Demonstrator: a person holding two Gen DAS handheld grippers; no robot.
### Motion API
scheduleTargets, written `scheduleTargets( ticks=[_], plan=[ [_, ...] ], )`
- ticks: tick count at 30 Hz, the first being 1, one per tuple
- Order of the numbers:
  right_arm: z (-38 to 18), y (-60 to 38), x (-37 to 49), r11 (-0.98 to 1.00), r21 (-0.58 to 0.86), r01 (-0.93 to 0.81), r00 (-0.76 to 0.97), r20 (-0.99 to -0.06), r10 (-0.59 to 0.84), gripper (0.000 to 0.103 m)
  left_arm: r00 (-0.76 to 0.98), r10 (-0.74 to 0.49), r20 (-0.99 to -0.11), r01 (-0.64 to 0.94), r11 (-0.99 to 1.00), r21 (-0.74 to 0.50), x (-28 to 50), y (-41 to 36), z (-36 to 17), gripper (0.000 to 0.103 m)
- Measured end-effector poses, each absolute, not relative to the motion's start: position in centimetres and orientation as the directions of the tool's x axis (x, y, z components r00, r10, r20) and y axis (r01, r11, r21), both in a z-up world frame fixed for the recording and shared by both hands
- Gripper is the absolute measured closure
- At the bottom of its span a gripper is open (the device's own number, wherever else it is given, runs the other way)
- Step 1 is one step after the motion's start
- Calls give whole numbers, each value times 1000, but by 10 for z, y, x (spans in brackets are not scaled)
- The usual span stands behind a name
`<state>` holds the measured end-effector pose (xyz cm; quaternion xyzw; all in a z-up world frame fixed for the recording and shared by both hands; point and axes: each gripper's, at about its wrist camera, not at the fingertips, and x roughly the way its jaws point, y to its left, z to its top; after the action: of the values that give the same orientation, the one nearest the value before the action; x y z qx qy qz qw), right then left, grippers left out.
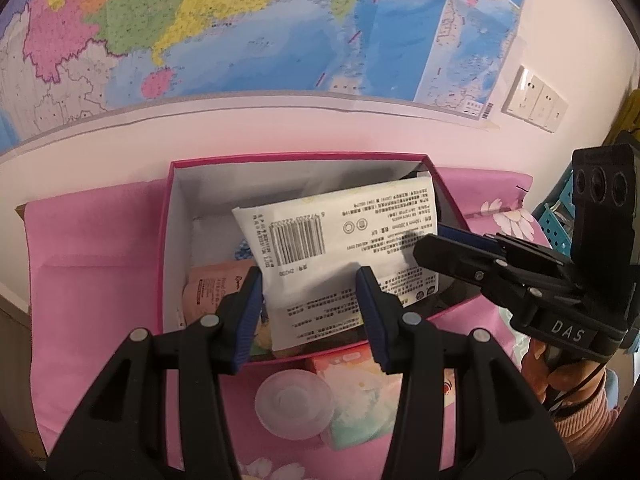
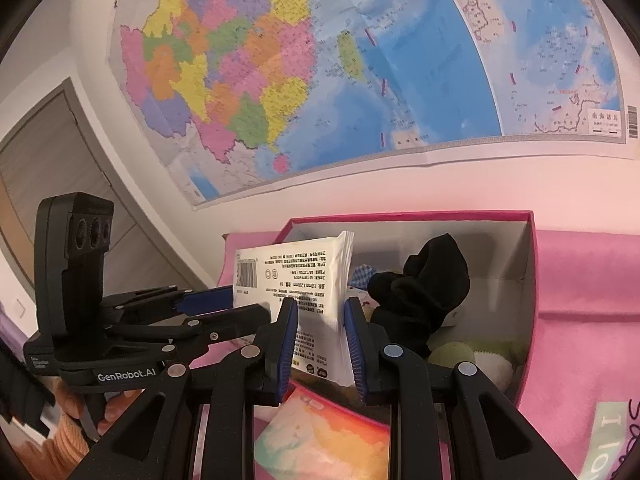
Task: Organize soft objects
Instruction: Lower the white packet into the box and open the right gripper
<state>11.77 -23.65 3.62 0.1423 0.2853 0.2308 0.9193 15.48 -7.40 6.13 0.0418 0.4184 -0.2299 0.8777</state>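
Note:
A white soft pack with a barcode (image 1: 336, 248) tilts over the open pink box (image 1: 168, 240). My left gripper (image 1: 310, 300) is shut on the pack's lower edge. My right gripper (image 2: 320, 340) is shut on the pack's side (image 2: 304, 280); its fingers (image 1: 460, 240) show beside the pack in the left wrist view. Inside the box (image 2: 528, 280) lie a black sock (image 2: 424, 292), a peach pouch (image 1: 212, 288), a blue checked cloth (image 2: 362, 274) and a green and white soft item (image 2: 480, 356).
The box stands on a pink cloth (image 1: 92, 264) against a wall with a map (image 1: 240, 28). In front of the box lie a clear round lid (image 1: 294, 404) and a colourful tissue pack (image 1: 360, 396). A blue basket (image 1: 556, 224) stands at right.

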Motion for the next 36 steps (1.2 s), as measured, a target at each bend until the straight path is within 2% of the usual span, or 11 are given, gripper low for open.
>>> scheduleTargets(
  ticks=[16,24,26,28,29,31,33,35,36],
  plan=[
    [27,-212,145,910,282,-305,748,-520,412,77,484,-335,-809,359,919,-166,195,-65,33,53],
    [21,-206,144,918,252,-306,745,-537,395,76,499,-339,-797,366,917,-161,183,-58,32,53],
    [20,-209,139,917,256,-306,745,-535,398,74,522,-356,-775,375,912,-166,173,-52,37,47],
    [20,-211,130,916,252,-313,750,-526,401,69,566,-368,-738,371,913,-171,158,-43,44,33],
    [22,-211,126,914,251,-320,753,-518,406,64,590,-374,-715,373,912,-170,148,-39,48,28],
    [25,-211,106,917,216,-335,772,-496,398,53,626,-366,-689,362,919,-159,134,-32,53,10],
    [26,-209,87,921,179,-345,789,-476,388,31,658,-366,-658,358,921,-154,114,-24,57,7],
    [24,-208,63,928,137,-348,812,-452,371,19,673,-353,-651,347,927,-144,97,-20,58,3],
    [21,-206,50,933,112,-341,824,-442,354,17,680,-342,-649,332,932,-144,89,-17,56,0]
  ],
)
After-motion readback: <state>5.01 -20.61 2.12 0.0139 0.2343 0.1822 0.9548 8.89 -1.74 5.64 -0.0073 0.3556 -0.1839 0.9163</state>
